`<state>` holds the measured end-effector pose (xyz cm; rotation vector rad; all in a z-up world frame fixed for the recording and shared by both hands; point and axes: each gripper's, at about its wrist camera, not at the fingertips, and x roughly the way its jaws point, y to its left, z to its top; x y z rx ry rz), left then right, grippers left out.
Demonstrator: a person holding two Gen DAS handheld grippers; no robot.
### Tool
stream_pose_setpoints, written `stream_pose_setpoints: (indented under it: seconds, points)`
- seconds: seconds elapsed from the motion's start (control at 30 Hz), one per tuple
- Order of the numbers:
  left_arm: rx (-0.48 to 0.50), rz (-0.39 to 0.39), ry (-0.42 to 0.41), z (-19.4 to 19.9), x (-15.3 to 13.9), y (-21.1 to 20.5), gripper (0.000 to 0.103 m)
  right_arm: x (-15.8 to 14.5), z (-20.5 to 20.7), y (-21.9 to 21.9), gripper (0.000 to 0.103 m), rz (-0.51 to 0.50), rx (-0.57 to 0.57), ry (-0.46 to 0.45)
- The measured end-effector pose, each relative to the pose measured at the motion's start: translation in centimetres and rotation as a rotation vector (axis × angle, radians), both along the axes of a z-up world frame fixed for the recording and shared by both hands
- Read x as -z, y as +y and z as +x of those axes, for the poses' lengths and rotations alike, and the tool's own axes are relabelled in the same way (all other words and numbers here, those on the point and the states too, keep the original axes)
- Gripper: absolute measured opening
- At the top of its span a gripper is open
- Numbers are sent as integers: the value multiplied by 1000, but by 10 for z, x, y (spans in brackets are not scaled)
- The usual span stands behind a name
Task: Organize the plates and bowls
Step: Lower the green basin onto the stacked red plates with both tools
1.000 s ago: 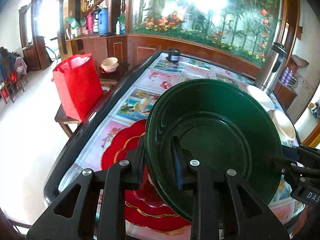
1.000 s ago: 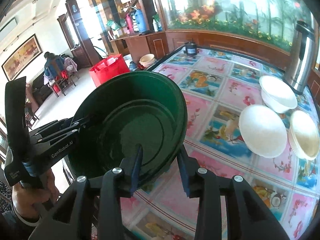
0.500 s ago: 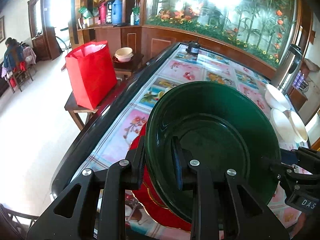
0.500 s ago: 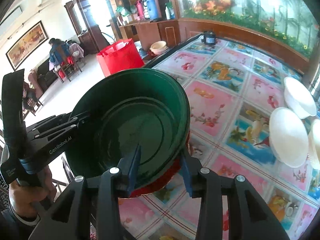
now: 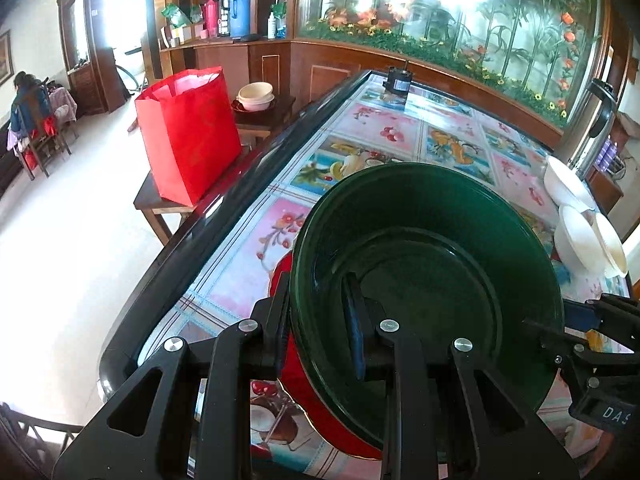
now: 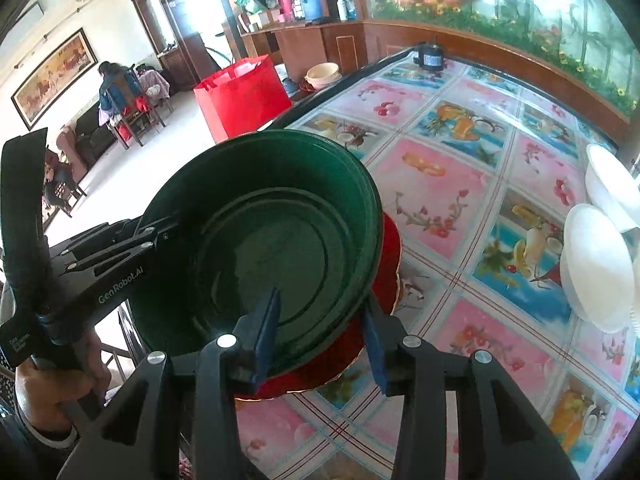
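Observation:
A dark green bowl [image 5: 432, 264] [image 6: 272, 232] hangs tilted just over a red plate [image 5: 304, 392] [image 6: 388, 248] that lies at the near left corner of the table. My left gripper [image 5: 316, 284] [image 6: 160, 228] is shut on the bowl's left rim, one finger inside and one outside. At the opposite rim, my right gripper [image 6: 320, 298] [image 5: 560, 320] straddles the bowl's edge with its blue pads [image 6: 264, 328] standing apart from the wall, so it is open. Most of the red plate is hidden under the bowl.
White bowls and plates [image 5: 580, 244] [image 6: 592, 264] sit at the table's right side beside a steel flask [image 5: 592, 120]. A small black device [image 5: 398, 82] stands at the far end. The table's dark left edge [image 5: 192, 232] borders a side table with a red bag [image 5: 188, 132].
Both grippers and the green bowl have sunk toward the red plate. The right gripper's pads have spread a little wider around the rim.

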<state>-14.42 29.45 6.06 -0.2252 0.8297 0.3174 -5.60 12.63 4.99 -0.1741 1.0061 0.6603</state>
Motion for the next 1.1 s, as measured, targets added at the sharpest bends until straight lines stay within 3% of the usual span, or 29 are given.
stream_pose_setpoints:
  seconds: [0.5,0.63,0.8,0.9,0.97,1.1]
  points:
    - [-12,33,1,7,13,1,23,9,-1,7,42,-17,-6,20]
    - [-15,10,-13,6,15,4,24,8,-2,6,43,-3,-4,30]
    - [-10,4,-18,5,14,4,31,5,-4,3,47,21,-4,32]
    - [0,9,-29,3,10,1,41,1,-6,1,53,32,-2,22]
    - [-15,41,-50,0,4,-2,66,-2,-7,-1,54,38,2,14]
    - [-35,75,-97,-6,-10,-2,67,-8,-8,-9,61,60,19,1]
